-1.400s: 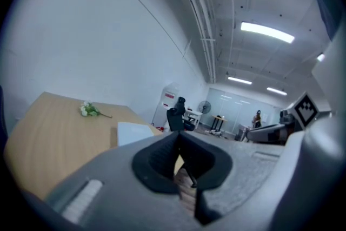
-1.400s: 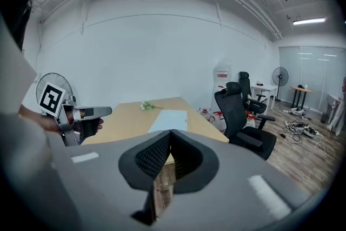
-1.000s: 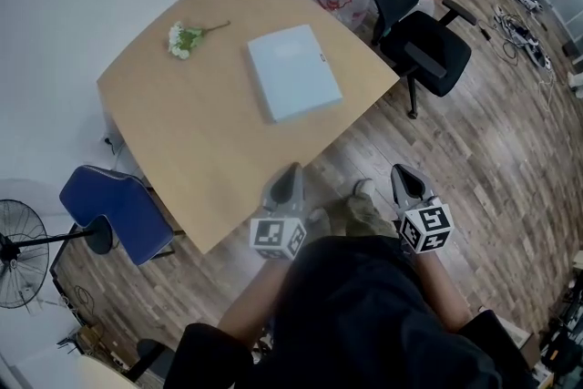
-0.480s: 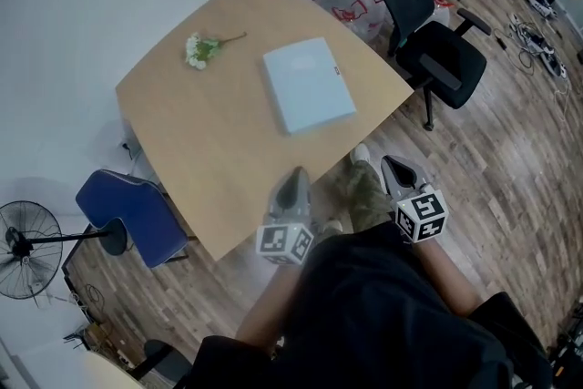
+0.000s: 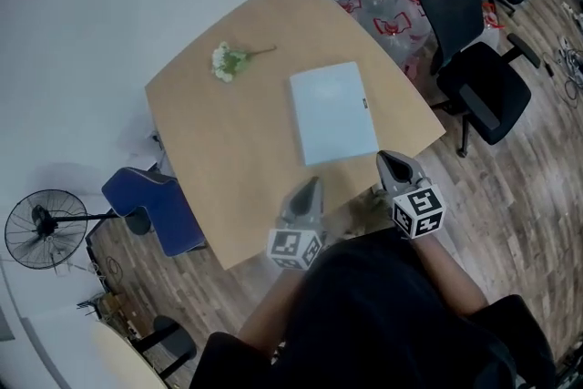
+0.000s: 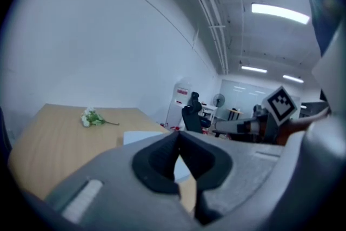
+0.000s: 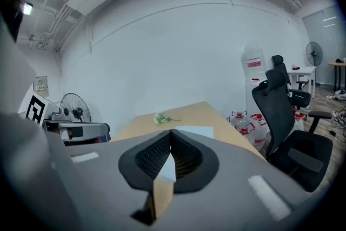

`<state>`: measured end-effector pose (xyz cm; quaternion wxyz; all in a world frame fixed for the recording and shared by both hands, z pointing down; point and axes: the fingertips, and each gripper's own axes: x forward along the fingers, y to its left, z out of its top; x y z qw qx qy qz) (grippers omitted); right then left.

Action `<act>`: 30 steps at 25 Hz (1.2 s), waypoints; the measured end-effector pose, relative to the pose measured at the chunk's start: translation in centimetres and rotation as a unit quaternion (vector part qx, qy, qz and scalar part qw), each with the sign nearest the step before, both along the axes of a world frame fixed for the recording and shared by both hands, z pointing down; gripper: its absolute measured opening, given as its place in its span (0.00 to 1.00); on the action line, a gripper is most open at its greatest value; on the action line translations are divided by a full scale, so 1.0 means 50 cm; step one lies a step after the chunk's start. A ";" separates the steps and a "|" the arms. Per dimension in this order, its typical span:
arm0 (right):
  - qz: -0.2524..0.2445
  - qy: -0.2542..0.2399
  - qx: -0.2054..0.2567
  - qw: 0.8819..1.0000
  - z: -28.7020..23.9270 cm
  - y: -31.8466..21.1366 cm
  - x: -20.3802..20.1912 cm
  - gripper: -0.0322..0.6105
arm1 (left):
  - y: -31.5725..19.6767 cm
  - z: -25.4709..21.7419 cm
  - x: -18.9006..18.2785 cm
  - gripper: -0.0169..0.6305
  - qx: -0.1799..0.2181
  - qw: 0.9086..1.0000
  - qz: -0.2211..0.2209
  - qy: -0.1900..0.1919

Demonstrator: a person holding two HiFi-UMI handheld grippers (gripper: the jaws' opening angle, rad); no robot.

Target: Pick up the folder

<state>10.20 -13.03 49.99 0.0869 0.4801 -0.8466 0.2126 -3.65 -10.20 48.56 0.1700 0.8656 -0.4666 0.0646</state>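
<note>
My left gripper has its jaws pressed together with nothing between them. From the head view, its tip sits over the near edge of the table. My right gripper is closed and empty too, its dark ribbed pads meeting at the tip. It reaches in at the table's near right edge, close to the near right corner of the folder. I can't tell whether it touches that corner.

The folder is pale blue and lies flat and closed on the right half of the wooden tabletop, its long side running away from me. Both grippers point toward it, the left one a little further off than the right.

A small bunch of white flowers with a thin stem lies further back on the table, to the left, well apart from the folder.

A blue chair is tucked at the table's left side, and a standing fan is beyond it on the wooden floor. A black office chair stands to the right of the table. Some clear water jugs with red handles sit behind it, by the white wall.
</note>
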 end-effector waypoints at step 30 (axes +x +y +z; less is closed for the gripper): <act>-0.150 0.066 -0.105 0.981 0.257 -0.349 0.080 0.05 | -0.318 0.189 -0.033 0.03 -0.131 0.967 -0.219 0.004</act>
